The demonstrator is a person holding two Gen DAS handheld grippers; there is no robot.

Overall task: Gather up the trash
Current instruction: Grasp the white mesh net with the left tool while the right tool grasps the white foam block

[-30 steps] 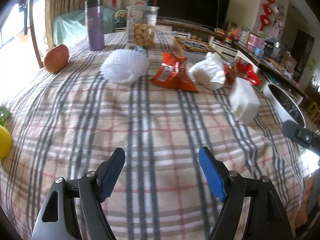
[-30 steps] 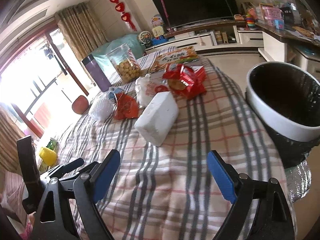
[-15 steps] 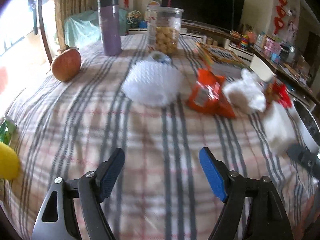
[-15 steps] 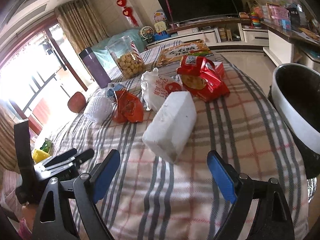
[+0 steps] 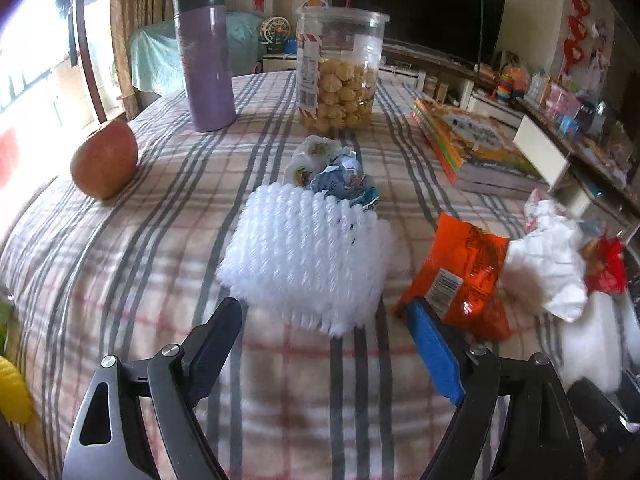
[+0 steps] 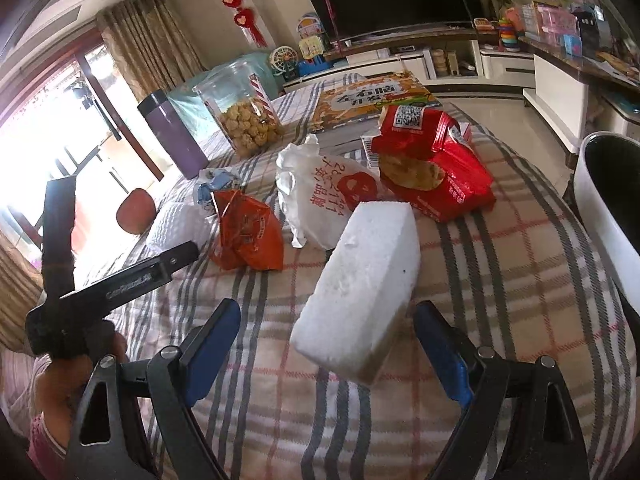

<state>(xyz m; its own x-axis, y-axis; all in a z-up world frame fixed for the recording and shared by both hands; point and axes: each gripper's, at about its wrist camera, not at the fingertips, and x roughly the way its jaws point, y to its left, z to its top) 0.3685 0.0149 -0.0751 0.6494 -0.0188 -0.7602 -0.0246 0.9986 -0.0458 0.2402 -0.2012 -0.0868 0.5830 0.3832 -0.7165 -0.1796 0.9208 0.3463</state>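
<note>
The left gripper (image 5: pixel 324 344) is nearest in its own view, and its jaws are opening, with nothing pressed between them. Just beyond its fingertips lies the white foam net (image 5: pixel 308 256) on the checked tablecloth (image 5: pixel 140 248). The near edge of the net reaches down between the two tips, but the pads do not touch it. To the right of the net lies the orange snack bag (image 5: pixel 460 276), and further right the crumpled white plastic bag (image 5: pixel 548 260). Behind the net sits a small ball of crumpled wrappers (image 5: pixel 332 172).

The right gripper (image 6: pixel 326 344) is spread wide and holds nothing. The near end of the white foam block (image 6: pixel 364 284) lies between its fingertips, free of both pads. At the right edge stands the trash bin (image 6: pixel 600 208) with a white rim and dark inside, beside the table.

Further away, the red snack packets (image 6: pixel 432 160) lie behind the foam block. On the left an apple (image 5: pixel 104 160) rests on the cloth. At the far side stand the purple flask (image 5: pixel 208 60), the clear cookie jar (image 5: pixel 340 76), and on the right a stack of books (image 5: pixel 476 144).
</note>
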